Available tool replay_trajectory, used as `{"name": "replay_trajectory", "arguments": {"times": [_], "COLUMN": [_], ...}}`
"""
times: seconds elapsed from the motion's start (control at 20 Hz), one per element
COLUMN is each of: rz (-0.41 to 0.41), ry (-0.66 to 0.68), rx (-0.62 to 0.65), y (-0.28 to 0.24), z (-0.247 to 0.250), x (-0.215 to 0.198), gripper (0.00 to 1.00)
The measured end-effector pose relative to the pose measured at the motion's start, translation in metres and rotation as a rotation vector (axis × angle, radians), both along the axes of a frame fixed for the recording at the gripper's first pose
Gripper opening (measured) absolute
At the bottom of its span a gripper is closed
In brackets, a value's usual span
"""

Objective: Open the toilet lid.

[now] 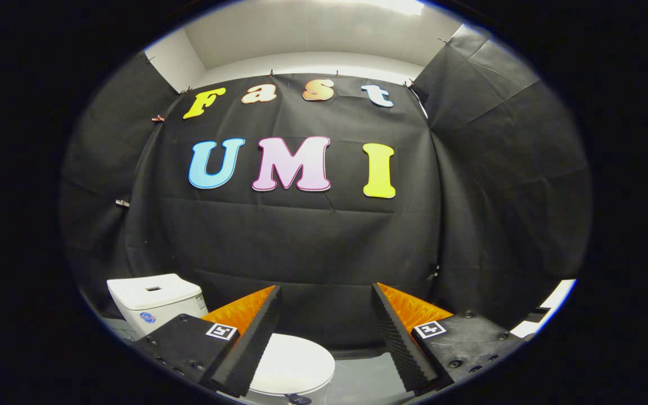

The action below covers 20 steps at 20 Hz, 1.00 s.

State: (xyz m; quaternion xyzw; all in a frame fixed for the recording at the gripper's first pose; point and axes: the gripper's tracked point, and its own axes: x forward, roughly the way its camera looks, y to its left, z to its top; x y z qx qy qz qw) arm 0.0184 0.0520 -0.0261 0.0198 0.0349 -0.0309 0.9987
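Hovering gripper (327,292), fingers spread apart, empty, closed toilet lid (296,363) below, tank (152,298) behind.

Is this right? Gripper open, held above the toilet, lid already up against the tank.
Not quite. The gripper view shows the gripper open and held above the toilet, but the lid is down flat over the bowl, not up against the tank. The fingers touch nothing.

Open floor (369,377) beside the closed toilet lid (293,364); cistern (152,301) behind.
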Motion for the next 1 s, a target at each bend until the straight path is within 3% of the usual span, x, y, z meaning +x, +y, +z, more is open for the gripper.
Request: {"name": "replay_trajectory", "arguments": {"times": [0.3,0.6,1.0], "rz": [0.002,-0.019,-0.115], "ry": [0.079,0.154,0.314], "rx": [-0.063,-0.044,0.138], "y": [0.011,0.021,0.008], "z": [-0.044,-0.085,-0.166], "x": [-0.005,-0.009,-0.017], "gripper": [0.98,0.98,0.98]}}
